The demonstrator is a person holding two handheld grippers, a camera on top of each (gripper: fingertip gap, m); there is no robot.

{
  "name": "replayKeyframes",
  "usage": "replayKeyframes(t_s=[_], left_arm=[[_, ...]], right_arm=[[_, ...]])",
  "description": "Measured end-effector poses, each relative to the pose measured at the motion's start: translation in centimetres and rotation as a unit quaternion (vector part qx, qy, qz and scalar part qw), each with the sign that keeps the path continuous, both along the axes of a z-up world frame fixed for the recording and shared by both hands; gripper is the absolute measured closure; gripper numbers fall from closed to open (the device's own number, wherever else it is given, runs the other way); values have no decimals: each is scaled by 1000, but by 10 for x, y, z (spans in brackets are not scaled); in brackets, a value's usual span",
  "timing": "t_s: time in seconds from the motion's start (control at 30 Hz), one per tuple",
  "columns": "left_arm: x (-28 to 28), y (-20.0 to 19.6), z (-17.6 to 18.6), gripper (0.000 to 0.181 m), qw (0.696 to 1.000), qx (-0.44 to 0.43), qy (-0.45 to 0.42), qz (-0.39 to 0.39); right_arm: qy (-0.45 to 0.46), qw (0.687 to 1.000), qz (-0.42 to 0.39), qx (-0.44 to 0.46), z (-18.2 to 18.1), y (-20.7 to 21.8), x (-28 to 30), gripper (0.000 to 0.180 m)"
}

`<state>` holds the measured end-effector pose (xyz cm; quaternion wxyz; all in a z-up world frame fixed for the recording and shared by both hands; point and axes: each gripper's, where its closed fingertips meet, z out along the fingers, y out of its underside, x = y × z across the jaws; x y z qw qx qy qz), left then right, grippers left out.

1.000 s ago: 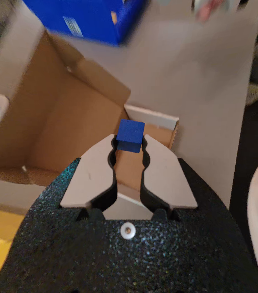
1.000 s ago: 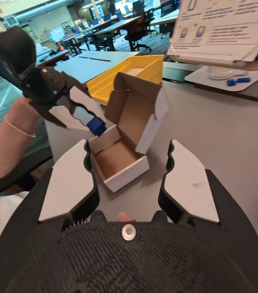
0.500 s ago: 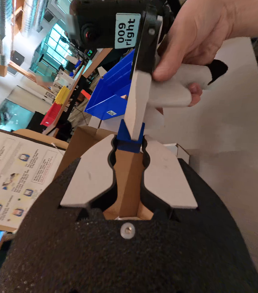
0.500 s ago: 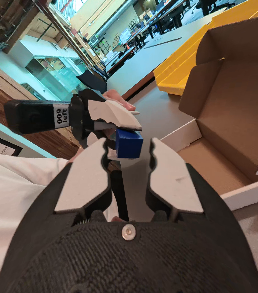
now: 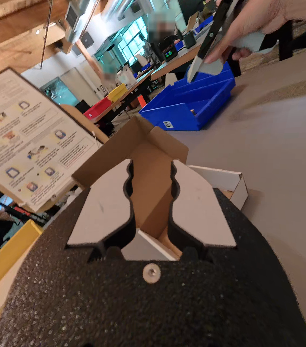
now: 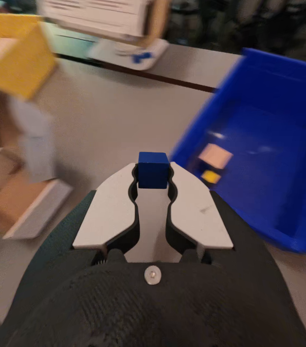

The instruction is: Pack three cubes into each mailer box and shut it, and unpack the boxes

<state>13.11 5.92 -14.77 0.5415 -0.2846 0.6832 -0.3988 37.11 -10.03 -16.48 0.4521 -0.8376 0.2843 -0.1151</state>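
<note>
unpacking looks underway: right tool [image 6: 153,169] clamped on a blue cube [image 6: 153,171], blue bin [image 6: 261,150] at 2 o'clock; left tool [image 5: 151,180] apart, empty, over the open mailer box [image 5: 221,178].

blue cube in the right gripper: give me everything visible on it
The small solid blue cube looks matte, maybe painted wood or plastic, with sharp edges and no visible marks. It sits level, top face and near face showing, clamped at the very tips of the right gripper, whose white fingers press its left and right sides. Nothing else touches it. It hangs above the grey tabletop, beside the near rim of the blue plastic bin, not inside it.
</note>
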Motion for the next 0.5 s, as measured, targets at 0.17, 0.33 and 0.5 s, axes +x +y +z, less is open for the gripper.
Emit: replayKeyframes(t_s=[0.17, 0.33, 0.5], left_arm=[[-2, 14, -15, 149, 999, -28, 35, 19], [4, 15, -25, 149, 998, -25, 59, 30], [5, 16, -32, 149, 997, -4, 72, 32]], right_arm=[[1, 989, -87, -123, -26, -66, 93, 151], [11, 966, -85, -242, -69, -93, 124, 150], [22, 964, -93, -249, -78, -101, 135, 150]])
